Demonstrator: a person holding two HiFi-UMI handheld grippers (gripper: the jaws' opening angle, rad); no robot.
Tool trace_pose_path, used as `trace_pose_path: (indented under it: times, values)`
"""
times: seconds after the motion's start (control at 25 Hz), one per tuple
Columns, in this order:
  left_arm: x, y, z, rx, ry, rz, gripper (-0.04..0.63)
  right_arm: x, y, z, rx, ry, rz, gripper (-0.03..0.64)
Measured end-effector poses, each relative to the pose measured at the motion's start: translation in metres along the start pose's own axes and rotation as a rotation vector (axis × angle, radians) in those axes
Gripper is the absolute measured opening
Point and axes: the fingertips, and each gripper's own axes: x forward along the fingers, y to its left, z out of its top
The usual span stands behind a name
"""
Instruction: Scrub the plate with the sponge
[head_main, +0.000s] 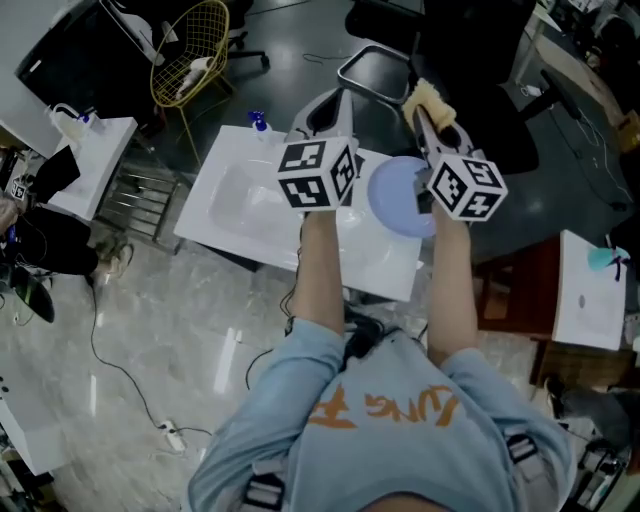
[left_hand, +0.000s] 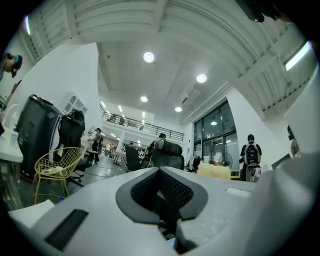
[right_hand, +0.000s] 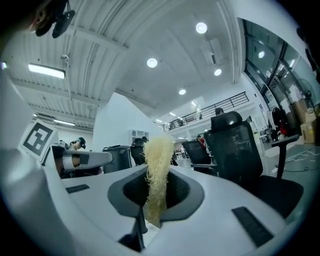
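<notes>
A round pale-blue plate (head_main: 396, 190) lies on the white sink counter (head_main: 240, 215), partly hidden behind the grippers' marker cubes. Both grippers are held up above the counter and point away from me. My left gripper (head_main: 325, 108) (left_hand: 160, 172) is shut, with nothing between its fingers. My right gripper (head_main: 430, 112) (right_hand: 152, 200) is shut on a yellow fibrous sponge (head_main: 427, 98) (right_hand: 158, 170), which sticks up past its tips. In the left gripper view the sponge (left_hand: 214, 171) shows off to the right. The plate does not appear in either gripper view.
A small bottle with a blue cap (head_main: 258, 122) stands at the counter's far edge. Beyond the sink are a yellow wire chair (head_main: 190, 50) and a black office chair (head_main: 470, 90). A white cabinet (head_main: 590, 290) stands at the right. Cables (head_main: 130, 385) run over the floor at the left.
</notes>
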Motion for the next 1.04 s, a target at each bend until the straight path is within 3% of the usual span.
trace_pose_path:
  times: [0.16, 0.4, 1.04]
  values:
    - [-0.015, 0.012, -0.022, 0.053, 0.04, 0.063, 0.002, -0.005, 0.01, -0.011, -0.054, 0.029, -0.04, 0.035]
    - [-0.025, 0.027, -0.036, 0.013, 0.037, 0.079, 0.003, -0.006, 0.014, -0.019, -0.111, 0.064, -0.05, 0.037]
    - [0.0, 0.021, -0.05, -0.023, 0.042, -0.022, 0.002, 0.0, 0.001, -0.027, -0.161, 0.079, -0.079, 0.037]
